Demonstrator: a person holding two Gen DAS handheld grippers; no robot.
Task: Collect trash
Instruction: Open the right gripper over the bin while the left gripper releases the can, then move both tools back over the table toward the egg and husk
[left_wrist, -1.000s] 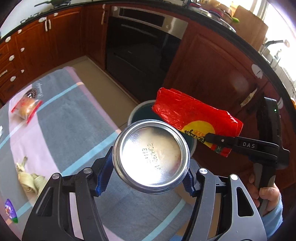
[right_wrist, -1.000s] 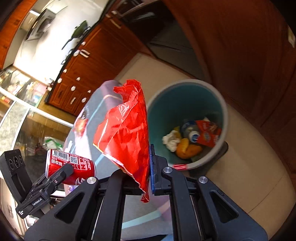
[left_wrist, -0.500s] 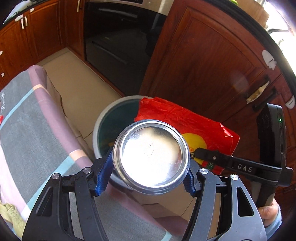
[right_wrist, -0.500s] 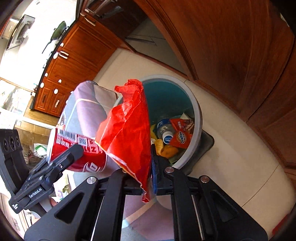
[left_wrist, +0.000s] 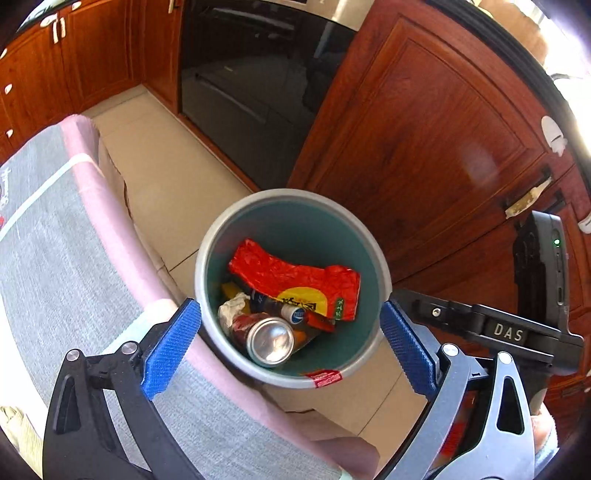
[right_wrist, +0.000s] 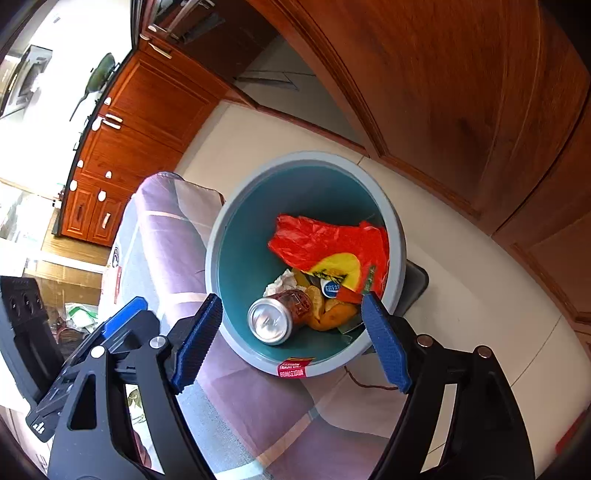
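A grey bin with a teal inside stands on the floor beside the table. In it lie a red soda can, a red snack bag, crumpled tissue, a bottle cap and orange peel. My left gripper is open and empty above the bin's near rim. My right gripper is open and empty above the bin too. The right gripper also shows at the right of the left wrist view, and the left gripper at the left of the right wrist view.
A table under a grey and pink striped cloth touches the bin's left side. Brown wooden cabinets and a black oven stand behind the bin. Beige tiled floor lies between them.
Both grippers opened over the bin. The can dropped from my left gripper and the red bag from my right; both now lie in the bin.
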